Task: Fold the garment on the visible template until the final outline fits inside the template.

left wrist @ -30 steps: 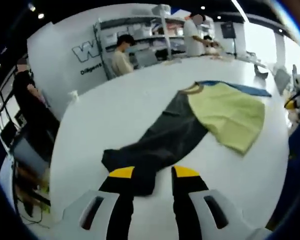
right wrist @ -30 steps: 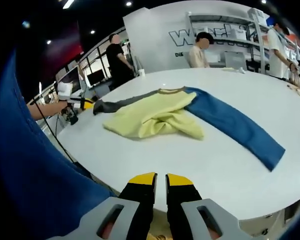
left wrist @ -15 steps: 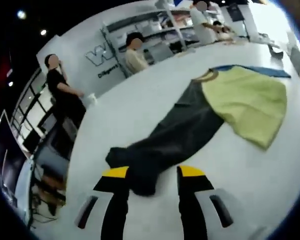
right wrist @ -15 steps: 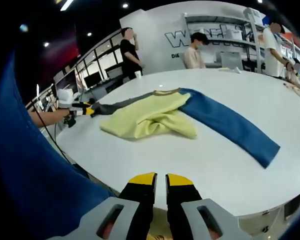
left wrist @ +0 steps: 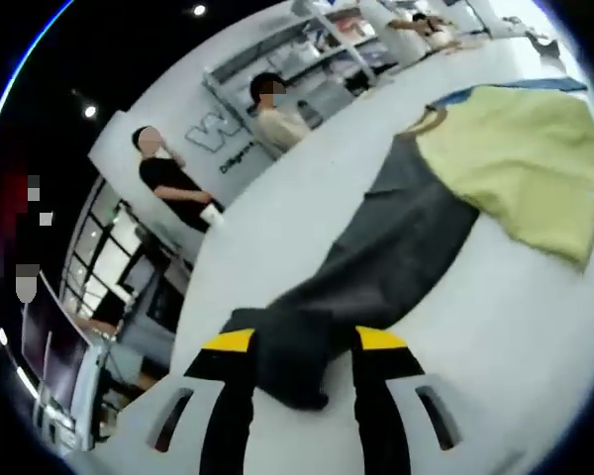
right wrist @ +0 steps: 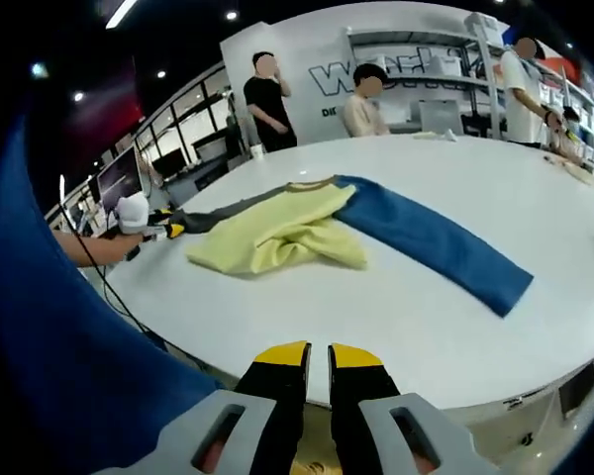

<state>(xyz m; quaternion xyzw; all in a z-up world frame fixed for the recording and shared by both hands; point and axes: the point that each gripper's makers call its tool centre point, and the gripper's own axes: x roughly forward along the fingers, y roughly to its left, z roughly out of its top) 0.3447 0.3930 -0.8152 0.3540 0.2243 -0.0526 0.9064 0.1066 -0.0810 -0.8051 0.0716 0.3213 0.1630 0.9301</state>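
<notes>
Now lying spread out on the big white table [right wrist: 406,297]: the garment [right wrist: 277,233], with a yellow body bunched in the middle. Dark gray sleeve [left wrist: 376,267] stretched toward 7 o'clock in the left gripper view, blue sleeve [right wrist: 426,242] stretched toward 4 o'clock in the right gripper view.

Left gripper [left wrist: 297,341] low at 6 o'clock of its own view, jaws spread apart, with the end of the dark gray sleeve sitting between the two yellow tips. Touching the cloth or just over it, hard to tell; not squeezing it. Same gripper seen small at 9 o'clock in the right gripper view, right at the gray sleeve end, held by a hand [right wrist: 131,213] in white.

Right gripper [right wrist: 317,356] at 6 o'clock of its view, jaws nearly together with a thin gap, holding nothing, near the table edge and well apart from the garment.

Farther back, near 12 o'clock: a person in black [right wrist: 269,104] and a person in a light top [right wrist: 361,104] standing beside the table, shelves [right wrist: 445,69] behind.
</notes>
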